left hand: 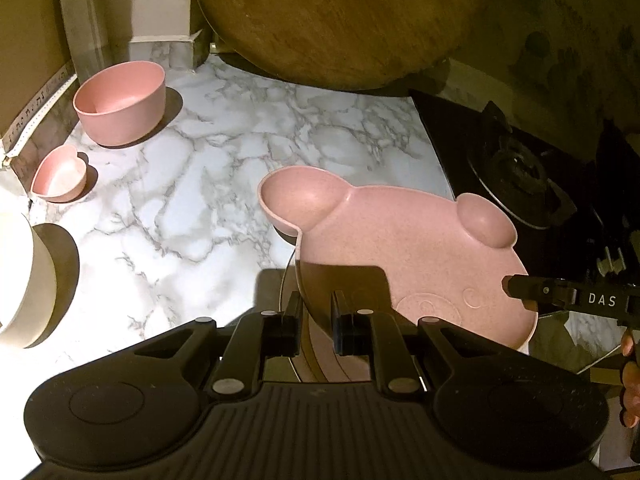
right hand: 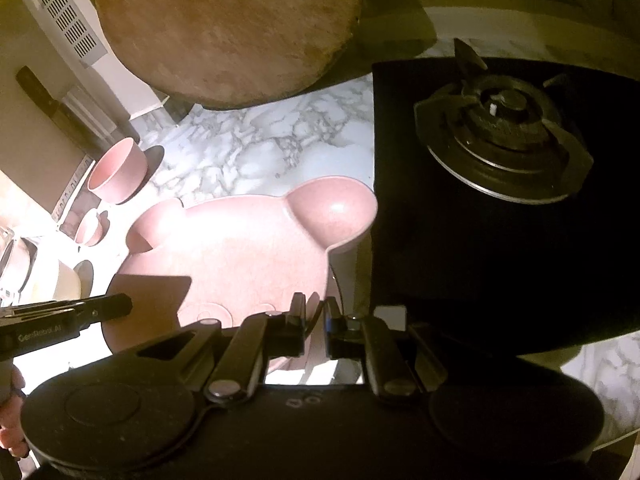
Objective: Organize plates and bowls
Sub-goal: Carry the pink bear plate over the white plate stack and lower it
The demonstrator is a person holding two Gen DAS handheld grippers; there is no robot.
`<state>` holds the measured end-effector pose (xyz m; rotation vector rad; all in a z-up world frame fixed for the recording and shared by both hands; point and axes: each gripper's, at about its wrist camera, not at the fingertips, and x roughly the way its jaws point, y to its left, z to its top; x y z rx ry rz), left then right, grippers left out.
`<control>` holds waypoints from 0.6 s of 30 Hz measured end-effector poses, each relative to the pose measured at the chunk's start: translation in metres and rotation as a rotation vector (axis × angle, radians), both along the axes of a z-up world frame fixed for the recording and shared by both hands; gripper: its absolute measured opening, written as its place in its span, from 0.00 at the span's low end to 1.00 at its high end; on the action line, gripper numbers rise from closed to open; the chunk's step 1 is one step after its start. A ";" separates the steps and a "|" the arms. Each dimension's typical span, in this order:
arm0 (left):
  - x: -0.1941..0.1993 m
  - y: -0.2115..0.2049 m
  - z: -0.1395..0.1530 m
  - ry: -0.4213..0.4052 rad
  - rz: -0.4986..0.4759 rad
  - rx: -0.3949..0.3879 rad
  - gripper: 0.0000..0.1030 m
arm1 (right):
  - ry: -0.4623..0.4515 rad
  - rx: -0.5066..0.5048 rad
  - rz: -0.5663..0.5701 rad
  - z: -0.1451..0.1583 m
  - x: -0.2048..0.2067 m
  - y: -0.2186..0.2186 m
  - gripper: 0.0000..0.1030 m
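Note:
A pink bear-shaped plate [left hand: 400, 248] with two ear hollows is held above the marble counter [left hand: 224, 184]. My left gripper [left hand: 317, 312] is shut on its left rim. My right gripper [right hand: 316, 316] is shut on its right rim, and the plate [right hand: 248, 248] fills the middle of the right wrist view. The right gripper's tip [left hand: 520, 286] shows at the plate's far edge in the left wrist view; the left gripper's tip [right hand: 116, 306] shows in the right wrist view. A pink round bowl [left hand: 120, 102] and a small pink heart-shaped bowl [left hand: 60, 174] stand at the left.
A large round wooden board [left hand: 340, 20] leans against the back wall. A black gas hob [right hand: 500, 152] lies to the right. A cream pot [left hand: 20, 280] stands at the left edge. A cleaver [right hand: 52, 108] hangs on the left wall.

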<state>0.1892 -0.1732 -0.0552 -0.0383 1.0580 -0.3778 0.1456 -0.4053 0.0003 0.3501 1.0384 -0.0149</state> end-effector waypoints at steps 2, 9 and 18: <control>-0.001 -0.001 -0.001 -0.005 -0.003 0.006 0.13 | 0.006 0.004 -0.003 -0.004 -0.001 -0.001 0.07; 0.001 -0.004 -0.005 -0.006 -0.002 0.021 0.13 | 0.002 0.006 -0.006 -0.007 -0.001 -0.001 0.07; 0.000 -0.003 -0.017 0.024 0.003 0.023 0.13 | 0.015 -0.012 -0.002 -0.012 0.004 0.001 0.08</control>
